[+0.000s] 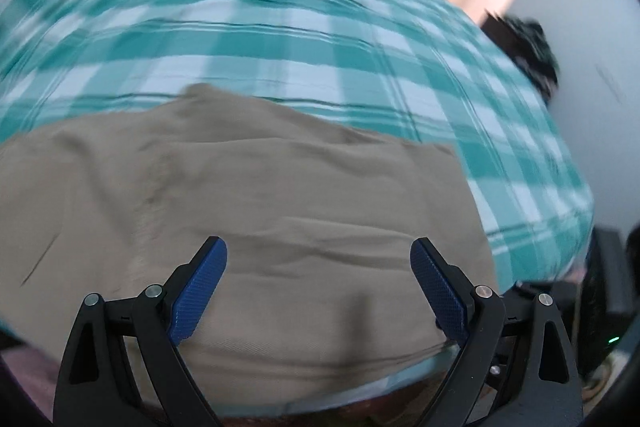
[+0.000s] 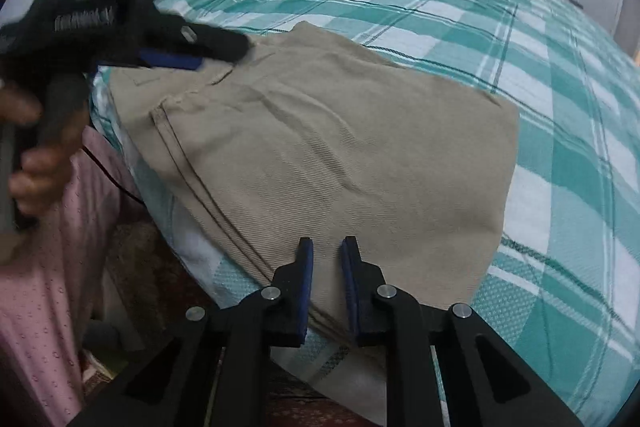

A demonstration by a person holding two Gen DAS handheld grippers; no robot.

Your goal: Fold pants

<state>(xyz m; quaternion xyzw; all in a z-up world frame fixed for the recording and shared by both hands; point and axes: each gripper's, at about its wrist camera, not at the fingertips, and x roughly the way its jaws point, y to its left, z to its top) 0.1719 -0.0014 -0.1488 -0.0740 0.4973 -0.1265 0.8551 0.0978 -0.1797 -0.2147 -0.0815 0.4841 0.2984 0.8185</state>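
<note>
Your khaki pants [image 2: 320, 155] look folded on the plaid bedspread [image 2: 520, 67]; left gripper [image 1: 319, 287] gapes empty, right gripper [image 2: 326, 287] nearly closed on nothing; next, smooth.

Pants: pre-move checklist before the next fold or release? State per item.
1. Left gripper open and empty: ok; jaws wide apart above the cloth.
2. Right gripper free of cloth: cannot tell; narrow gap, fabric right behind it.
3. Pants folded into a compact stack: ok; rectangular shape, edges roughly aligned.
4. Pants fully supported on the bed: cannot tell; near edge lies at the mattress edge.
5. Surface smooth: not ok; shallow wrinkles across the top layer.
6. Left wrist view sharp: not ok; motion blur.
</note>
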